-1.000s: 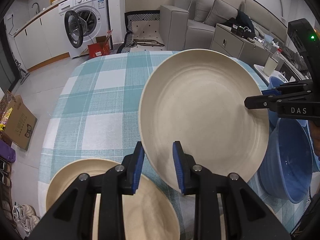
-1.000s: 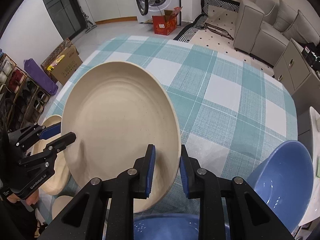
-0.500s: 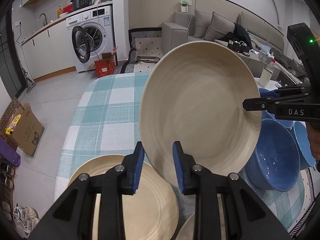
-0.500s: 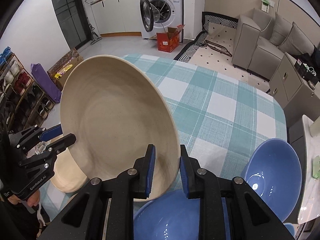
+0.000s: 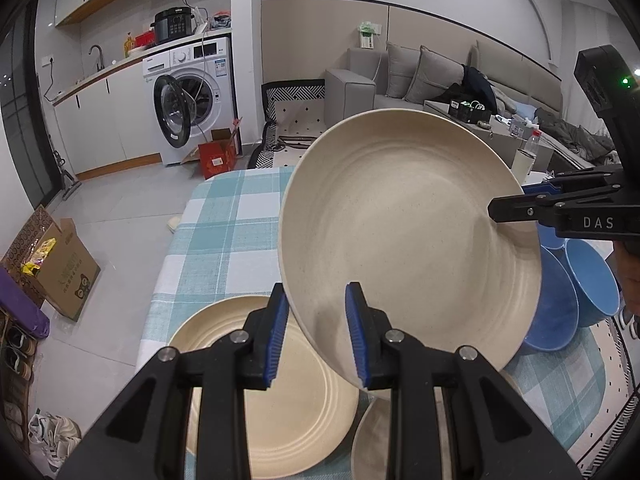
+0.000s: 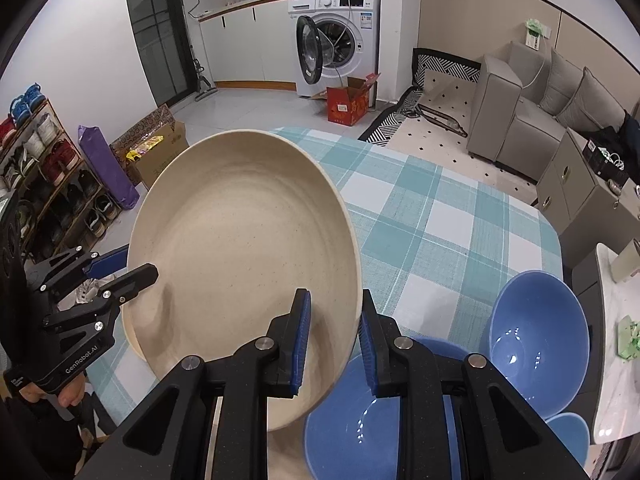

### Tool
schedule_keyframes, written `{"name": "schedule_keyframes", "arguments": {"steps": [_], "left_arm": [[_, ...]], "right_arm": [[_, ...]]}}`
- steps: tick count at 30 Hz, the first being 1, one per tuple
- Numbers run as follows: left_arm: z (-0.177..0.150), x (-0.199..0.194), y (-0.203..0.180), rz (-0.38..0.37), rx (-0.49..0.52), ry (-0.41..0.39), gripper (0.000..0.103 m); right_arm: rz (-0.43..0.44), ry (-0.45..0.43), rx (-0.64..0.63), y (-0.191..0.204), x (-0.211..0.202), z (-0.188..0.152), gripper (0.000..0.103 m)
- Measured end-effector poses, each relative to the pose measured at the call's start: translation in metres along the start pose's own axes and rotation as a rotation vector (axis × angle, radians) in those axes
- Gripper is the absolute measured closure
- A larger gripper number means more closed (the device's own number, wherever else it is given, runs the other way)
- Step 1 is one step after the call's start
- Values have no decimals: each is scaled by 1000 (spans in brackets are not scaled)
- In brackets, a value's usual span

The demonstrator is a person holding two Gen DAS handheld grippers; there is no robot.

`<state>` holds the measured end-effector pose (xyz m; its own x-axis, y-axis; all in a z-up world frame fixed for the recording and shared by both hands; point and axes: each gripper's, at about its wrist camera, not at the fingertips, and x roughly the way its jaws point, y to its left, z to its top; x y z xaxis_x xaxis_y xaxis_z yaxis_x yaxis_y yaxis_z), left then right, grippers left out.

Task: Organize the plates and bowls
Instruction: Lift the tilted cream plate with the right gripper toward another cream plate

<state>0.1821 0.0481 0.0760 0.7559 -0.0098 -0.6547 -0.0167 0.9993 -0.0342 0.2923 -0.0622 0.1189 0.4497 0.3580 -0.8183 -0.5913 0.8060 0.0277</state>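
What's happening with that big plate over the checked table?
A person holds a beige plate in the air, tilted, with both grippers: the left gripper clamps its near rim and the right gripper its opposite rim. Below, another beige plate and blue bowls sit on the checked tablecloth.

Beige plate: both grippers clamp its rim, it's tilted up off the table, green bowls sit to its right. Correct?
Not quite: the bowls are blue, as the right wrist view shows. The rest stands: the left gripper and right gripper both clamp the beige plate, tilted above the table.
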Motion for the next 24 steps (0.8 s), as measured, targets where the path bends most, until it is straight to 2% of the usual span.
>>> {"name": "schedule_keyframes", "arguments": {"steps": [12,24], "left_arm": [[-29,-32,-4,0,17,-25,76],[-53,-38,-12,-3,36,4,76]], "right_arm": [[2,-19,-40,30,-32,-41,80],[10,16,-53,38,-30,-86,80]]}}
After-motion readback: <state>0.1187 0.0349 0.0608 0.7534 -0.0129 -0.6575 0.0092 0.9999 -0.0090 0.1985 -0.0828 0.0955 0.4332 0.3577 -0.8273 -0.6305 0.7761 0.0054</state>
